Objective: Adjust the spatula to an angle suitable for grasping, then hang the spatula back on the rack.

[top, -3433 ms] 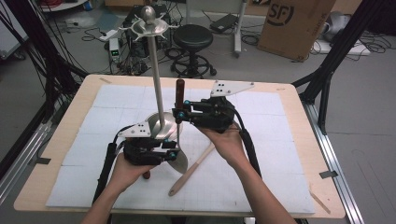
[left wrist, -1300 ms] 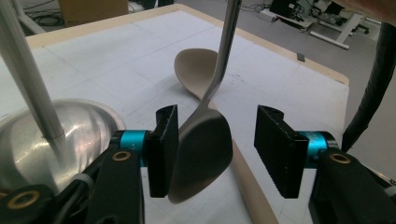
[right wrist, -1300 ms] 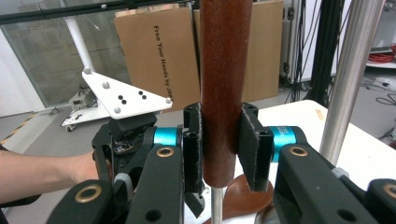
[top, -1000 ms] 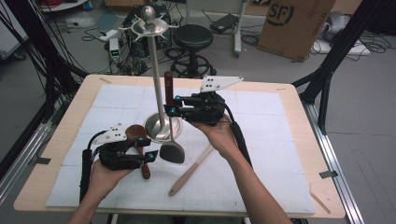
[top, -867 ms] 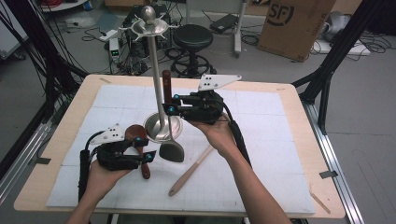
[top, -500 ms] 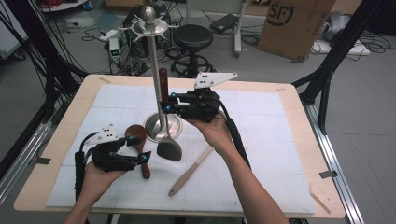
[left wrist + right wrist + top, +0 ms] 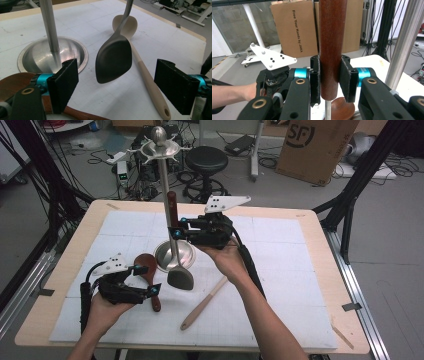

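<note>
At frame centre, the spatula (image 7: pixel 172 227) is being gripped upright by its wooden handle in the right gripper (image 7: pixel 176 231), beside the rack pole (image 7: pixel 164 185); the left gripper (image 7: pixel 147 279), lower left, has just been opening, jaws spread with nothing between them.

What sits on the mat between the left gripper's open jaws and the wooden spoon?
In the left gripper view, the dark spatula head hangs between the left gripper and the wooden spoon.

A spatula (image 7: pixel 176 265) with a dark red wooden handle, thin metal shaft and dark grey blade is held upright, blade down, just above the white mat, beside the round base of a steel rack (image 7: pixel 165 180).
</note>
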